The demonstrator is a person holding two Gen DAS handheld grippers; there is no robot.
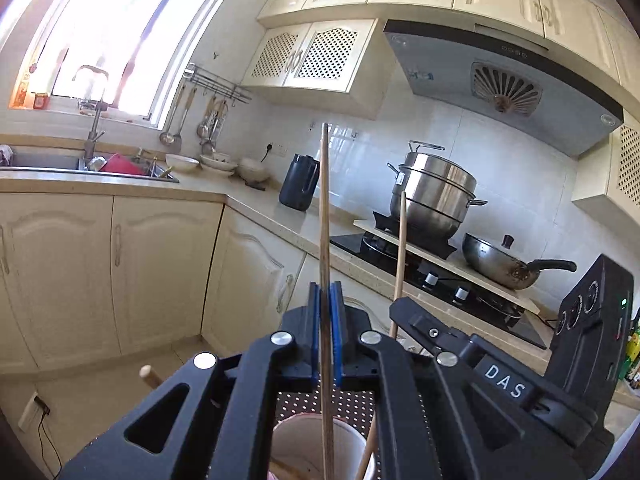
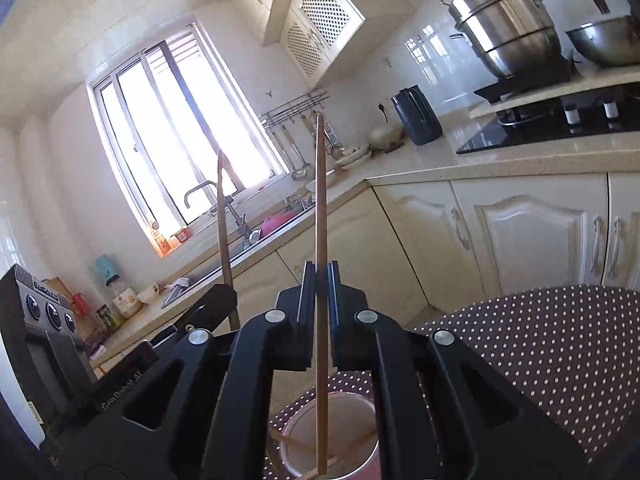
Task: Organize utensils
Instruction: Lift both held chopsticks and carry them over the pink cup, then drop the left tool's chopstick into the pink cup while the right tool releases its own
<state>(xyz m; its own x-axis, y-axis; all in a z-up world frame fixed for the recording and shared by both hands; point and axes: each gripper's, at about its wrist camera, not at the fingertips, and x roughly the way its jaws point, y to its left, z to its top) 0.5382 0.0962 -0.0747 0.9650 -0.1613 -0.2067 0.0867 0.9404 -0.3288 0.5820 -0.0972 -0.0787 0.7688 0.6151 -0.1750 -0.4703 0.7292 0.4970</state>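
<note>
My left gripper (image 1: 326, 292) is shut on a thin wooden chopstick (image 1: 324, 200) that stands upright. Its lower end reaches down into a white cup (image 1: 304, 440) on the dotted cloth. My right gripper (image 2: 320, 276) is shut on a second upright chopstick (image 2: 319, 200), whose tip hangs inside the same cup (image 2: 352, 412). A few loose sticks lie across the cup's bottom. Each gripper shows in the other's view: the right gripper (image 1: 400, 308) with its stick (image 1: 400, 248), and the left gripper (image 2: 226, 296) with its stick (image 2: 223, 220). Another stick end (image 1: 150, 374) pokes out at lower left.
The cup stands on a table with a brown white-dotted cloth (image 2: 540, 344). Beyond are cream cabinets (image 1: 160, 272), a sink (image 1: 120, 166) with dishes, a dark kettle (image 1: 298, 182), a steel steamer pot (image 1: 434, 196) and a wok (image 1: 504, 264) on the hob.
</note>
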